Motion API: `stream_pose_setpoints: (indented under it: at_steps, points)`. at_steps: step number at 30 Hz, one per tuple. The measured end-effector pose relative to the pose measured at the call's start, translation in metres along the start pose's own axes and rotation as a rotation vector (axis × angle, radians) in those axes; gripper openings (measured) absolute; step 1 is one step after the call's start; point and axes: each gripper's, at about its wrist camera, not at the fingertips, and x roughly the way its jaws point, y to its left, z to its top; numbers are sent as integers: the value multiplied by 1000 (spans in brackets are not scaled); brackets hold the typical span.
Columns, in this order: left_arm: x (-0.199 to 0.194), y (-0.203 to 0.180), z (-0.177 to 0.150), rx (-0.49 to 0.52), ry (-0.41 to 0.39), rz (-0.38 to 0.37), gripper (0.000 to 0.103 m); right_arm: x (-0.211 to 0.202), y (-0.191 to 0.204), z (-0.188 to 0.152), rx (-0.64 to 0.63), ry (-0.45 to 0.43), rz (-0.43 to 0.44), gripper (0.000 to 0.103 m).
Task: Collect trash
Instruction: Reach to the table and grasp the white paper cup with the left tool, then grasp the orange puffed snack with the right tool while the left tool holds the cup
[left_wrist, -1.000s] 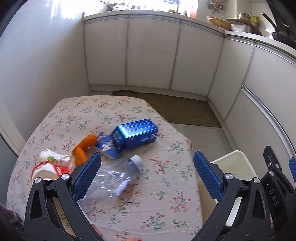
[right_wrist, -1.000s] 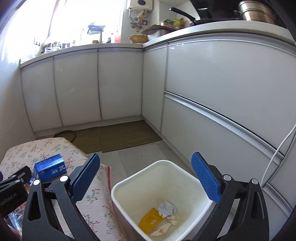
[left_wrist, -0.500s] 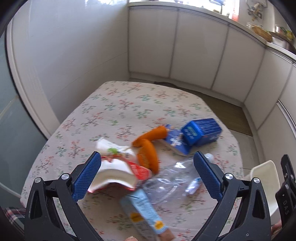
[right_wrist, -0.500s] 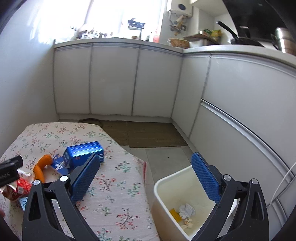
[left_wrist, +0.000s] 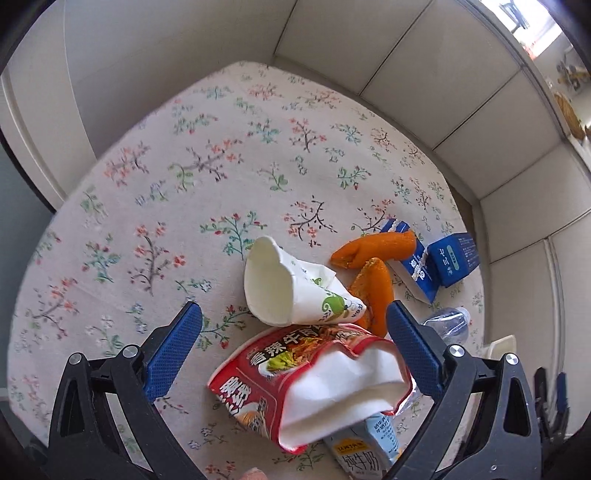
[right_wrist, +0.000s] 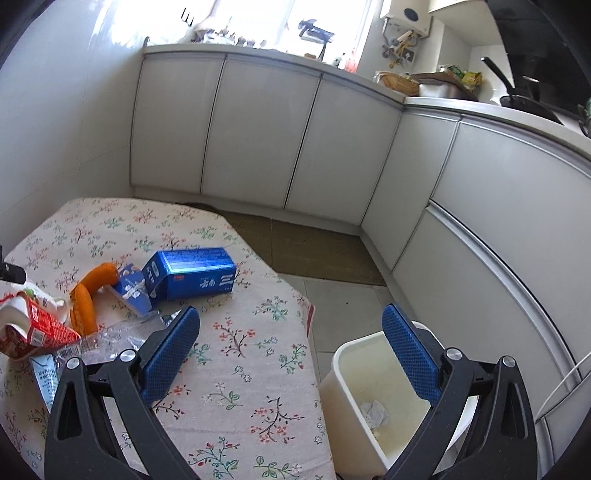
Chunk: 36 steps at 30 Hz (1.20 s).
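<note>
Trash lies on a floral tablecloth (left_wrist: 207, 173). My left gripper (left_wrist: 291, 343) is open above a crushed red noodle cup (left_wrist: 295, 376), with a crumpled white paper cup (left_wrist: 284, 288) just beyond. Orange peels (left_wrist: 373, 258), a blue carton (left_wrist: 439, 262), a clear plastic bottle (left_wrist: 447, 325) and a milk carton (left_wrist: 365, 450) lie to the right. My right gripper (right_wrist: 291, 350) is open and empty over the table's right edge, with the white bin (right_wrist: 373, 406) below its right finger. The blue carton (right_wrist: 192, 273) and peels (right_wrist: 88, 295) lie ahead to its left.
White kitchen cabinets (right_wrist: 258, 133) run along the back and right walls. A brown mat (right_wrist: 310, 247) lies on the floor past the table. The bin holds crumpled paper (right_wrist: 373, 413). The counter (right_wrist: 480, 99) carries pans and a basket.
My left gripper has swung left and down over the noodle cup and paper cup. My right gripper has turned left from the bin toward the table. Both stay open.
</note>
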Motion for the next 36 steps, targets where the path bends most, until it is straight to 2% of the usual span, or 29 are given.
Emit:
stream_pose_setpoints:
  at_steps: [4, 7, 9, 10, 12, 17, 21, 25, 29, 30, 33, 36]
  points:
    - [19, 11, 9, -78, 44, -78, 90, 6, 17, -5, -78, 20, 4, 96]
    - [27, 7, 12, -83, 65, -129, 77, 9, 25, -8, -103, 39, 23, 96]
    - [29, 4, 13, -71, 76, -148, 56, 10, 28, -9, -95, 55, 86, 96]
    - [31, 2, 14, -66, 86, -166, 50, 11, 29, -9, -85, 62, 118, 96]
    - [31, 0, 14, -57, 92, -187, 28, 14, 31, -10, -58, 93, 209, 96]
    - [18, -1, 13, -58, 60, -225, 13, 29, 42, -19, -29, 214, 375, 96]
    - [0, -2, 14, -65, 6, -268, 11, 38, 48, -23, -6, 287, 458, 96]
    - [-31, -1, 17, -61, -92, -292, 11, 52, 53, -9, 81, 377, 571, 96]
    - [-51, 1, 21, -50, -159, -292, 11, 70, 87, 13, 21, 442, 642, 96]
    - [-54, 3, 22, -53, -167, -297, 11, 76, 98, 19, 14, 461, 655, 95]
    - [-57, 14, 27, -81, -173, -317, 11, 96, 128, 30, 26, 544, 720, 77]
    - [-59, 23, 32, -107, -183, -324, 11, 114, 154, 33, 35, 603, 736, 73]
